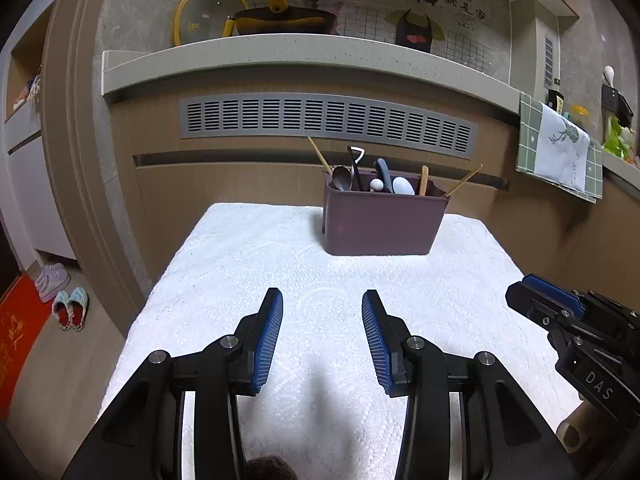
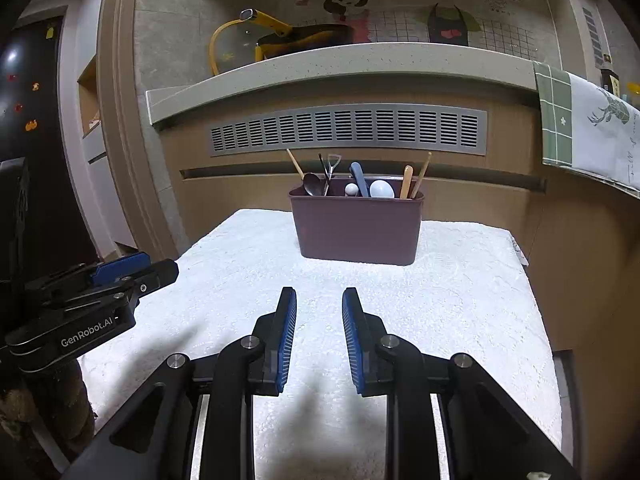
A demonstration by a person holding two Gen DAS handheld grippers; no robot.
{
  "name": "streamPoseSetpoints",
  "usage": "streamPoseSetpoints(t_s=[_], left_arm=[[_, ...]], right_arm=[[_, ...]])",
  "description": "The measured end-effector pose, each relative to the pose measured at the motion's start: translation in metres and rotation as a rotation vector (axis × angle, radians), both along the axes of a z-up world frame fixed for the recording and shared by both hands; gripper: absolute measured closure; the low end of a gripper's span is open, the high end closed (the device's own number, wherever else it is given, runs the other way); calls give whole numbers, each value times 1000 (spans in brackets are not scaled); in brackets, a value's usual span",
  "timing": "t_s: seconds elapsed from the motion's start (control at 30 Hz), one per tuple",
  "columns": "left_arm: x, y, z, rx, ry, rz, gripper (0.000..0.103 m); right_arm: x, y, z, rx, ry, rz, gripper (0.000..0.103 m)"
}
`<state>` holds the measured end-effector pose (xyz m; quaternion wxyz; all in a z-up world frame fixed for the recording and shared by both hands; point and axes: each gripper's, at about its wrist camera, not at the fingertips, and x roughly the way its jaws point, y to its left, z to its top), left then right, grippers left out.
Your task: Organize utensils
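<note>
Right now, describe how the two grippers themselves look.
Both are black, angular linkages with round silver pivot pins and ribbed blue pads. The left gripper carries white "GenRobot.AI" lettering on its side; the right gripper shows "DAS". No cables or sleeves are visible.

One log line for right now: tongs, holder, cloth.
left tongs: open, empty | right tongs: open, empty | utensil holder: upright at far edge, holding utensils | white cloth: no loose utensils seen

Matt plastic maroon caddy (image 2: 356, 228) on rough white embossed cloth (image 2: 460, 300); glossy metal spoon (image 2: 311, 183), wooden chopsticks (image 2: 421, 174), ribbed blue pads (image 1: 266, 340).
</note>
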<state>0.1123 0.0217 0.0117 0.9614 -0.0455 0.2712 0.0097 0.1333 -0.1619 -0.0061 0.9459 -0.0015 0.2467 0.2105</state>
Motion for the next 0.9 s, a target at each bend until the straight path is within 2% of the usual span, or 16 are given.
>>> streamPoseSetpoints(t_s=[0.9], left_arm=[[-1, -3, -4, 2, 18, -6, 61]], right_arm=[[2, -1, -2, -4, 12, -7, 80]])
